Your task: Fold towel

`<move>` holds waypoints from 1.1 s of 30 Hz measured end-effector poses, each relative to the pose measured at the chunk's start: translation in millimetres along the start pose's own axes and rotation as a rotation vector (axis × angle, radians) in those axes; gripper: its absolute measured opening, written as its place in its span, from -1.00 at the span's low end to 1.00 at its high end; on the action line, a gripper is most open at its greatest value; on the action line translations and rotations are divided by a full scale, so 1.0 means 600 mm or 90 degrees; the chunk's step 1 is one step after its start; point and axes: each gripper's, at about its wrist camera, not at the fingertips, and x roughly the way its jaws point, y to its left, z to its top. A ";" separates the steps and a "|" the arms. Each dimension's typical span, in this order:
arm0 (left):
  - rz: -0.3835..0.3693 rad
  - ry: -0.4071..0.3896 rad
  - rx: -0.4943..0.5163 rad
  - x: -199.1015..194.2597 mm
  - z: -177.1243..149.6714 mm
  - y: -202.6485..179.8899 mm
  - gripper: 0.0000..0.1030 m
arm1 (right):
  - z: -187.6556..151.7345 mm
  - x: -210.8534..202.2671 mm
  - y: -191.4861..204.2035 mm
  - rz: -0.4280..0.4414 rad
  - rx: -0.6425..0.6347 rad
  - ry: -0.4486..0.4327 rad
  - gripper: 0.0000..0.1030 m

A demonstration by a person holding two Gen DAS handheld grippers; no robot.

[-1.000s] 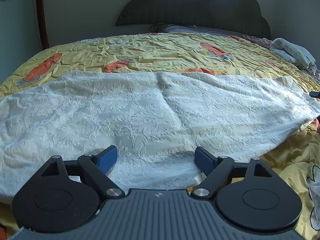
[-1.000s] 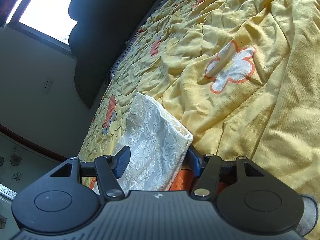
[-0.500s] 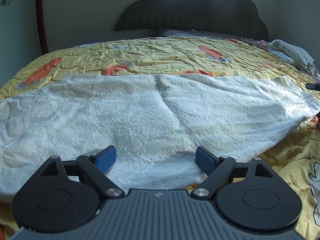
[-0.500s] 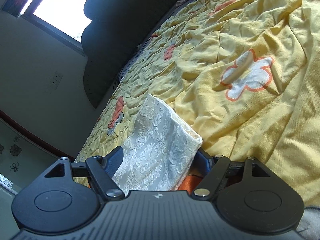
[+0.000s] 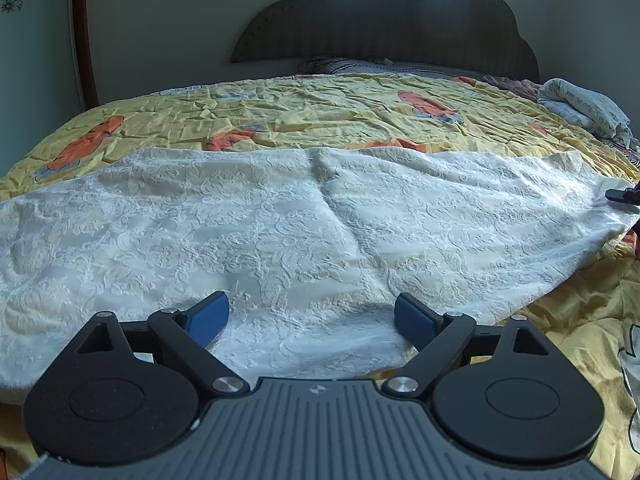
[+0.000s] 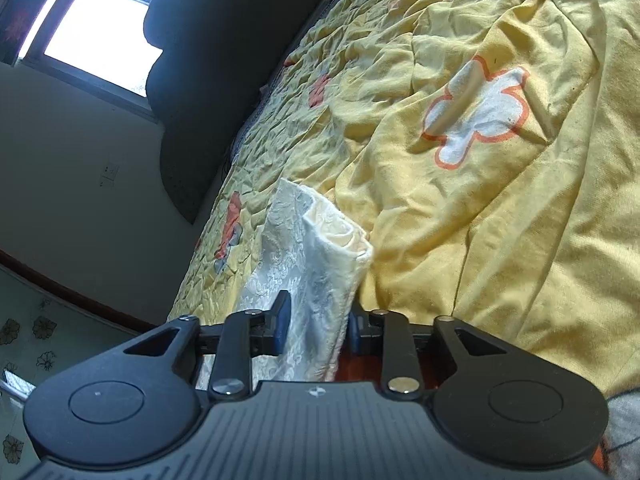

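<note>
**Right gripper clamped on towel corner; left gripper wide over near edge**

Bed (image 5: 320, 120) filled both views, covered in a crumpled yellow bedspread (image 6: 500, 240) printed with orange and white shapes. Dark scalloped headboard (image 5: 384, 28) stood against the far wall; a bright window (image 6: 96, 36) showed beside it in the right wrist view. A small heap of pale folded bedding (image 5: 580, 106) lay near the headboard at the bed's right side.

White embossed towel (image 5: 280, 232) lay spread flat across the bedspread, running the full width of the left wrist view, with a shallow crease running down its middle. Its near edge sat just in front of the left gripper.

Left gripper (image 5: 312, 316) hung above that near edge, blue pads far apart, nothing pinched between them; the towel passed beneath the gap. Whether the pads touched the cloth was hard to judge from this angle.

Right gripper (image 6: 316, 322) had just been closing, and its jaws pressed on the towel's (image 6: 312, 272) end, cloth bunched between the pads. Beyond the pads the gathered corner stood up in a curled fold, showing the cream underside. In the left wrist view a dark fingertip, probably this gripper (image 5: 622, 195), met the towel's far right corner.
</note>
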 end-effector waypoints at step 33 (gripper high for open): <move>-0.044 0.050 -0.004 0.006 0.071 -0.051 0.73 | -0.059 0.040 0.132 -0.219 -0.478 0.013 -0.77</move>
